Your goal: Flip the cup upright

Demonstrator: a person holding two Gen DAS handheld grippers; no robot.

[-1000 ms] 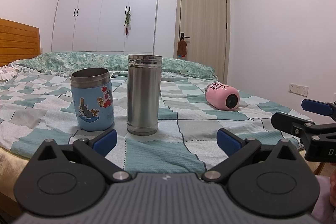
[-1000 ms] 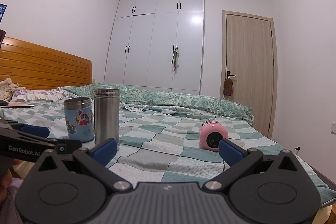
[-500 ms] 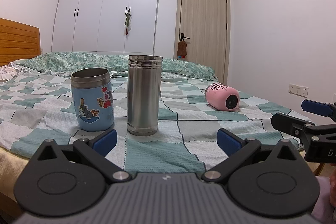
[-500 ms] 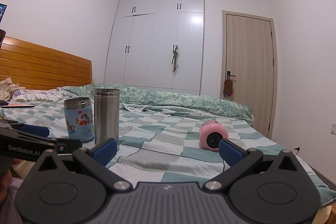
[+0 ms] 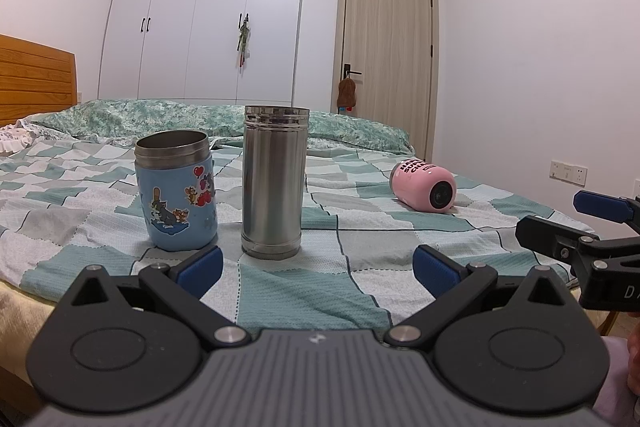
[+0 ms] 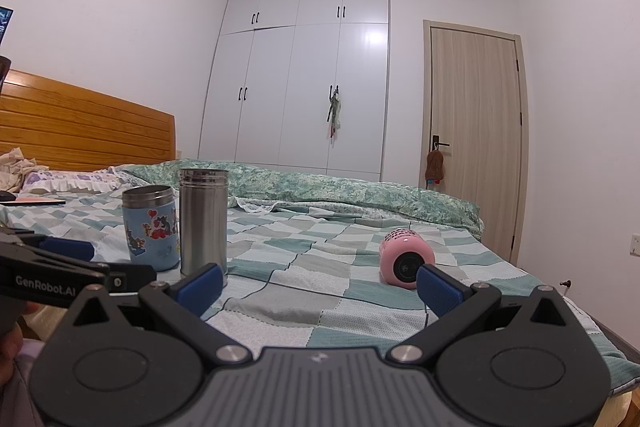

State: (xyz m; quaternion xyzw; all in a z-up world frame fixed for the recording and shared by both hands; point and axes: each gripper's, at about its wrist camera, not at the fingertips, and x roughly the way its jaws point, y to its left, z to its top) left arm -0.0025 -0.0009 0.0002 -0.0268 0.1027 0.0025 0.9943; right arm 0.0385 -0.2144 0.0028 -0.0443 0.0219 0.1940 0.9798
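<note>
A pink cup (image 5: 424,187) lies on its side on the checked bedspread, its base turned toward me; it also shows in the right wrist view (image 6: 405,261). My left gripper (image 5: 316,265) is open and empty, held at the near edge of the bed, facing a steel flask. My right gripper (image 6: 318,283) is open and empty, a short way in front of the pink cup, its right fingertip (image 6: 438,285) overlapping the cup's base in the image. The right gripper also shows at the right edge of the left wrist view (image 5: 576,223).
A blue cartoon cup (image 5: 176,193) and a tall steel flask (image 5: 274,181) stand upright side by side on the bed's left part. The checked bedspread (image 5: 360,291) covers the bed. A folded green duvet (image 6: 340,193) lies behind. A wooden headboard (image 6: 80,131) stands at the left.
</note>
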